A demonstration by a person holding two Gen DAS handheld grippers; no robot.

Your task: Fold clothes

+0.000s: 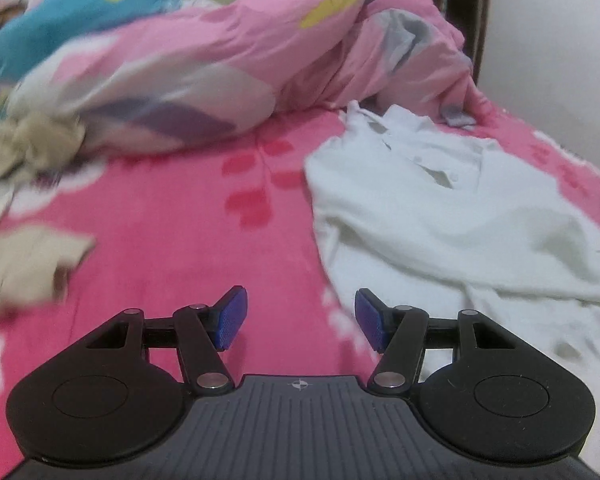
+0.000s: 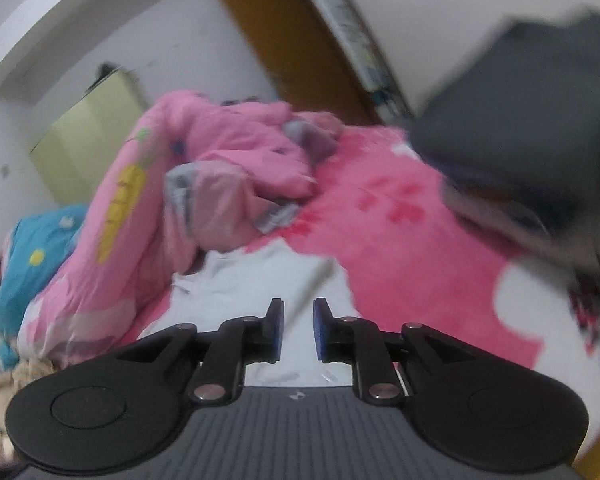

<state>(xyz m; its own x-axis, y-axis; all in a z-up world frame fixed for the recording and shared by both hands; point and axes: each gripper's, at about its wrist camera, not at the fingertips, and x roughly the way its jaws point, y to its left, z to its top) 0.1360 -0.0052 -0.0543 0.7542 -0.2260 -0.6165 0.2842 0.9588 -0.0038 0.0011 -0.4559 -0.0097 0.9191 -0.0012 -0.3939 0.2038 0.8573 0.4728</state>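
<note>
A shirt (image 1: 440, 208) is lying spread on the bed (image 1: 188, 232), to the right in the left wrist view. A bunched quilt (image 1: 204, 68) is lying behind it, across the far side of the bed. Crumpled clothes (image 1: 24, 148) are sitting at the left edge, in front of the quilt. A dark garment (image 2: 532, 128) is lying at the shirt's right.

white shirt (image 1: 440, 216), pink floral blanket (image 1: 180, 240), blue pads (image 1: 232, 318)

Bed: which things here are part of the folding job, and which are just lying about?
Job: white shirt, beige clothes, dark folded garment, left gripper, right gripper.
Lying about: pink quilt, blue pillow, pink bedsheet.
</note>
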